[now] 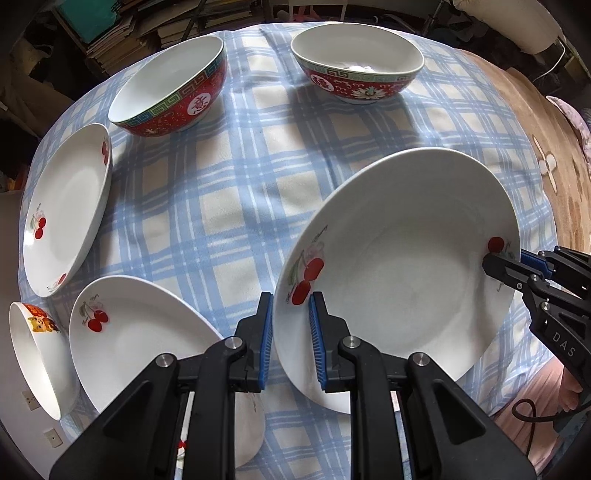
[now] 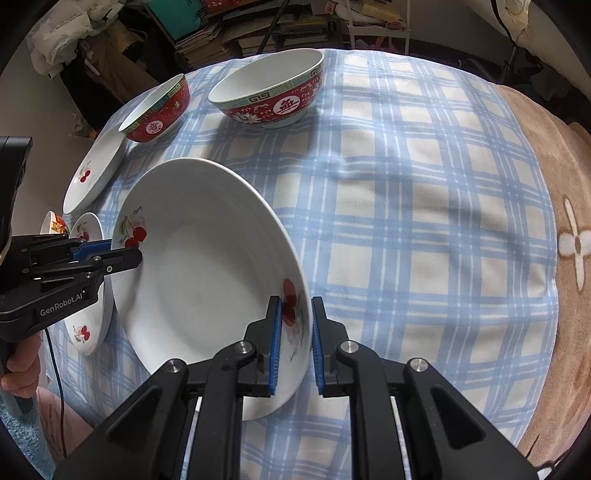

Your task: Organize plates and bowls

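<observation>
A large white plate with cherry prints hangs tilted above the checked tablecloth, gripped from both sides. My left gripper is shut on its near-left rim, blue pads on either face. On the opposite rim, by a cherry print, my right gripper is shut too. In the right wrist view, my left gripper clamps the plate's left edge. Two red patterned bowls stand upright at the far side.
Two more cherry plates and a small white bowl with a cartoon print lie along the left edge. A brown blanket covers the right side. Books and clutter stand behind the table. A hand holds the left grip.
</observation>
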### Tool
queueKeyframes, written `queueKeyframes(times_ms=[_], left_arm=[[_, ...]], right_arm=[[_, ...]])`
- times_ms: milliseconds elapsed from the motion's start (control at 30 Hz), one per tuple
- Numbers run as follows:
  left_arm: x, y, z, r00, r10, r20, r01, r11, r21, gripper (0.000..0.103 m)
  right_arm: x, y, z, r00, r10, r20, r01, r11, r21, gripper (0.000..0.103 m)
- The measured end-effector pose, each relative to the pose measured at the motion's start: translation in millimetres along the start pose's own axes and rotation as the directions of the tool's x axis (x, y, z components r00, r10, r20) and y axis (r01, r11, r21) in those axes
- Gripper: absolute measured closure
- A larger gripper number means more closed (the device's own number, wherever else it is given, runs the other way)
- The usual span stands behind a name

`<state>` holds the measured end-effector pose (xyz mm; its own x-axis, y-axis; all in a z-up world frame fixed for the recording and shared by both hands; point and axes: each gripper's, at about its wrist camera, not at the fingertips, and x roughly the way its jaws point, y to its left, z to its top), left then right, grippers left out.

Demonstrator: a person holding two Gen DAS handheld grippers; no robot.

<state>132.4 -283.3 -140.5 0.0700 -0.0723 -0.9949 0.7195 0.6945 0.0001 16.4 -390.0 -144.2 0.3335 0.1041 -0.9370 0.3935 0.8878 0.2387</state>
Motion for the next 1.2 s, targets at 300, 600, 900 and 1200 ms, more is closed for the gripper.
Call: queueKeyframes(times_ms=[300,600,900,1200], left_arm=[[0,-14,-40,0.999,-0.01,-0.032,0.009,1.0,-0.018,0.084],[-1,-10,-76,0.999,-0.029,-0.036,0.027,0.998,-0.058,0.084],[14,3,-77,0.998,-0.037,-0.055,0.031,0.994,-0.101,0.084],[20,22,-74,0.997,-0.056,-0.051,0.049,0.991,-0.124,0.084]], right_arm=[[0,-5,-22,0.999,0.019,-0.041,-0.018,1.0,0.021,0.087],[-3,-1,-33,0.999,0.004,-0.043,-0.004,1.0,-0.002,0.086],[11,6,-33,0.997,-0.003,-0.073,0.002,1.0,-0.015,0.086],[17,10,-32,0.997,-0.008,-0.077,0.007,1.0,-0.015,0.086]])
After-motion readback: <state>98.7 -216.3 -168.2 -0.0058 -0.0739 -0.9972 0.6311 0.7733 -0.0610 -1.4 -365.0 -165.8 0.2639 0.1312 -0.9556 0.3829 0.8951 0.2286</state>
